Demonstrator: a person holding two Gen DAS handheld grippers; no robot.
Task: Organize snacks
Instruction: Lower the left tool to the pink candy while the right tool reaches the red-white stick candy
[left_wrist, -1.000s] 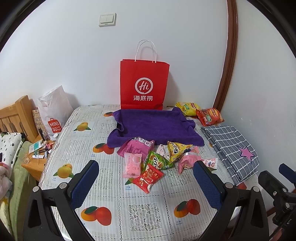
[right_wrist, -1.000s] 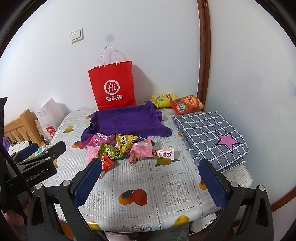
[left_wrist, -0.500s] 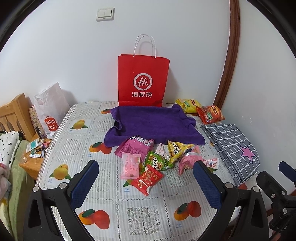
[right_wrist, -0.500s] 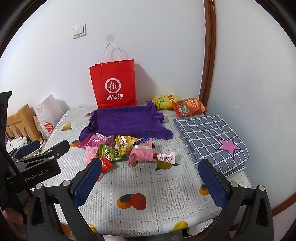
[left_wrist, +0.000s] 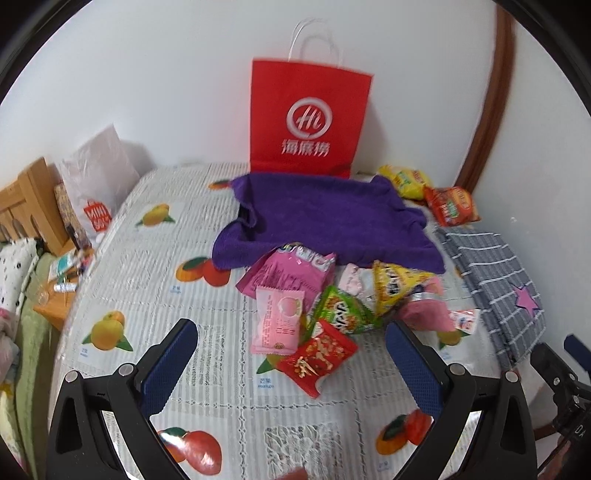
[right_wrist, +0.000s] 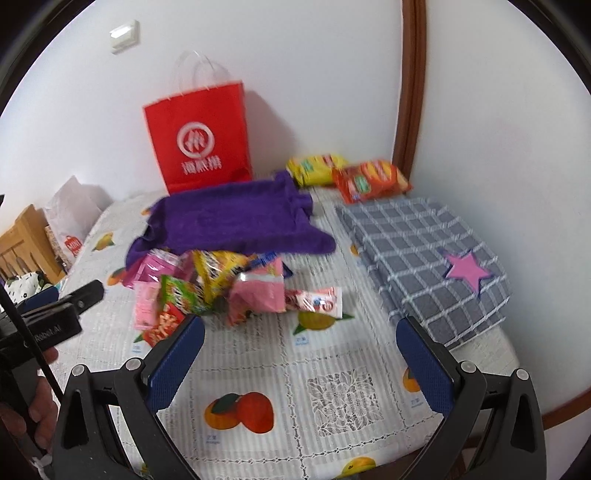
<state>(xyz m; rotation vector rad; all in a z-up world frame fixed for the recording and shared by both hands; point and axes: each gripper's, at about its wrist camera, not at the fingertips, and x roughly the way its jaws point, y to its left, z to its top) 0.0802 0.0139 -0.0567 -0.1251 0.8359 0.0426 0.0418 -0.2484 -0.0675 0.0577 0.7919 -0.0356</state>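
Both tools (left_wrist: 291, 365) (right_wrist: 299, 354) gape wide, empty, above one snack pile (left_wrist: 332, 299).

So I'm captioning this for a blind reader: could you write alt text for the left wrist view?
An open black gripper with blue pads hovers over a heap of colourful snack packets on a fruit-print tablecloth. Behind lie a rumpled purple towel and an upright red paper bag by the white wall.

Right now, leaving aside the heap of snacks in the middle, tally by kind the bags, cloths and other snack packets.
Bags: 2, red paper bag, white plastic bag
Cloths: 2, purple towel, grey checked cloth
Snack packets: 2, yellow packet, orange-red packet
Total: 6
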